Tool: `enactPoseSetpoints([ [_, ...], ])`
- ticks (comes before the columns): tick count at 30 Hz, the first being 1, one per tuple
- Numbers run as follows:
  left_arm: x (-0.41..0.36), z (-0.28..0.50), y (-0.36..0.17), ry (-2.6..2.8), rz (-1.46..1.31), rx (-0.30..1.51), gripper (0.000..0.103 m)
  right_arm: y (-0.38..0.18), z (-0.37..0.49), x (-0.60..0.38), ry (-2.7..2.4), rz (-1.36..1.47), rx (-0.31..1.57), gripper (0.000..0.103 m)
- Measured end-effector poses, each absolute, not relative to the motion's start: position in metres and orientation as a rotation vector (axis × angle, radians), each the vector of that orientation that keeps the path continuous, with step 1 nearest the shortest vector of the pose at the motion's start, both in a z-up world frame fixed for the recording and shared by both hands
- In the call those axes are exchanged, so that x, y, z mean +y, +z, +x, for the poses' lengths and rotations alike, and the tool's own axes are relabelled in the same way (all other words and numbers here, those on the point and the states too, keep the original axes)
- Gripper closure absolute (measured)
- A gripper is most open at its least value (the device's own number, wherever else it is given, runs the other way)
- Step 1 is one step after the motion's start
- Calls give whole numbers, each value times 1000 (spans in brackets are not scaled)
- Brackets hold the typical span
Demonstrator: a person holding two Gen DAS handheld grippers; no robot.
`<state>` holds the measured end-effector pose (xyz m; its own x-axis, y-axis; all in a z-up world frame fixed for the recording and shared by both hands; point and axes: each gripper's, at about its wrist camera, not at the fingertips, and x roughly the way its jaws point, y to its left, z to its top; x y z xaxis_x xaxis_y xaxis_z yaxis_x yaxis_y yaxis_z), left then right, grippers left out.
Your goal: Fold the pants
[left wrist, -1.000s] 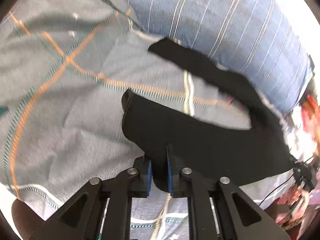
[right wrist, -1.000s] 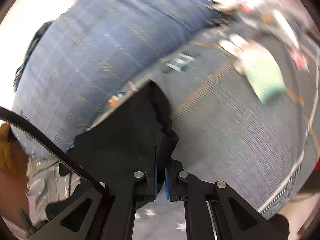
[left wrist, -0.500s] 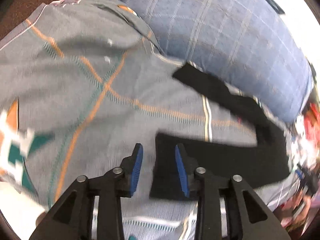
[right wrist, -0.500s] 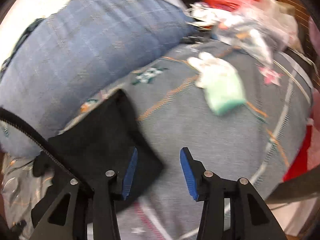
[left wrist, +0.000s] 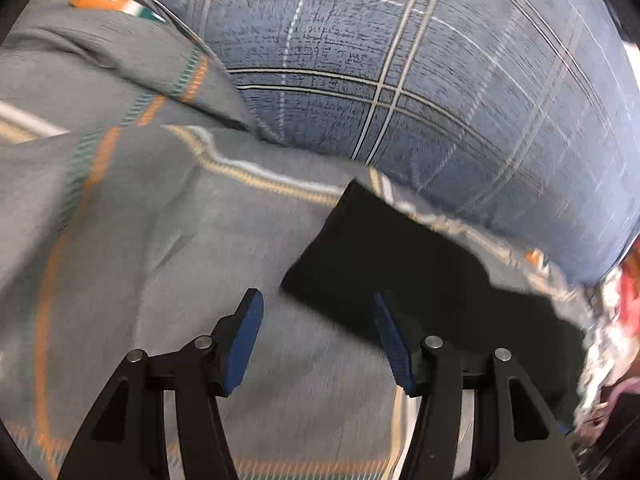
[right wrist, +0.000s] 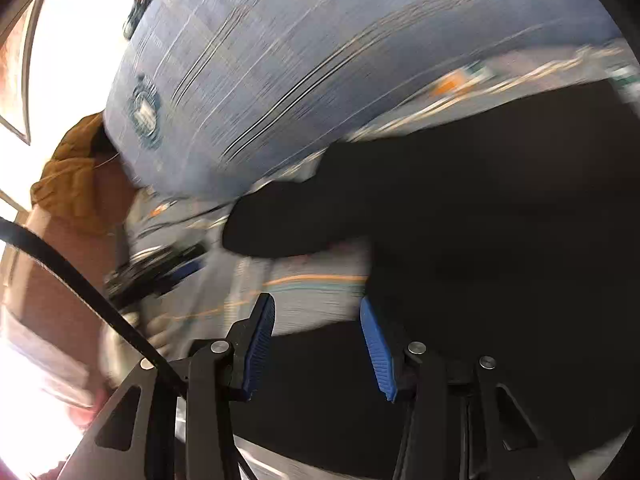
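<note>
The black pants lie flat on the grey bedspread, folded, with a corner toward the pillow. My left gripper is open and empty, low over the spread, its right finger over the pants' near edge. In the right wrist view the pants fill the right side, with one leg end stretching left. My right gripper is open and empty just above the pants and a strip of bedspread.
A big blue plaid pillow lies along the far side of the pants and also shows in the right wrist view. A mustard cloth and dark clutter sit at the left. Colourful clutter lies at the bed's right.
Both grippers were shut on the pants a second ago, then opened and let go. The pants now lie on the bed. Both views have moved closer to the pillow.
</note>
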<state>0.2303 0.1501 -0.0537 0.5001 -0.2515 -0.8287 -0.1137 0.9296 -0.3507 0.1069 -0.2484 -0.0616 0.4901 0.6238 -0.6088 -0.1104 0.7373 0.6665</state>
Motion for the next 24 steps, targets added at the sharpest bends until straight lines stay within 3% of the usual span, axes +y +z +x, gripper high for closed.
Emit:
enactPoseSetpoints([
  [3,157,248,-65,-133,-492,1063,45,-73,133,-220,486,621,997,54],
  [7,160,258,-76,-174,-600,1045,31,-96,163,-203,462,703,1048,54],
  [10,145,261,-75,-167,-515,1057,29,-106,176,-197,431,765,1039,50],
  [11,140,263,-75,-153,-473,1065,39,-109,178,-199,420,789,1029,50],
  [12,131,263,-72,-136,-401,1079,56,-110,179,-200,409,809,1018,50],
  [13,126,263,-72,-135,-367,1103,96,-111,181,-200,397,827,1002,51],
  [14,125,263,-75,-140,-364,1128,94,-111,183,-201,378,834,995,54],
  [16,127,256,-72,-121,-377,1116,94,-114,187,-202,344,846,1014,92],
  [24,154,204,-37,-91,-425,1047,94,-83,160,-183,429,747,976,95],
])
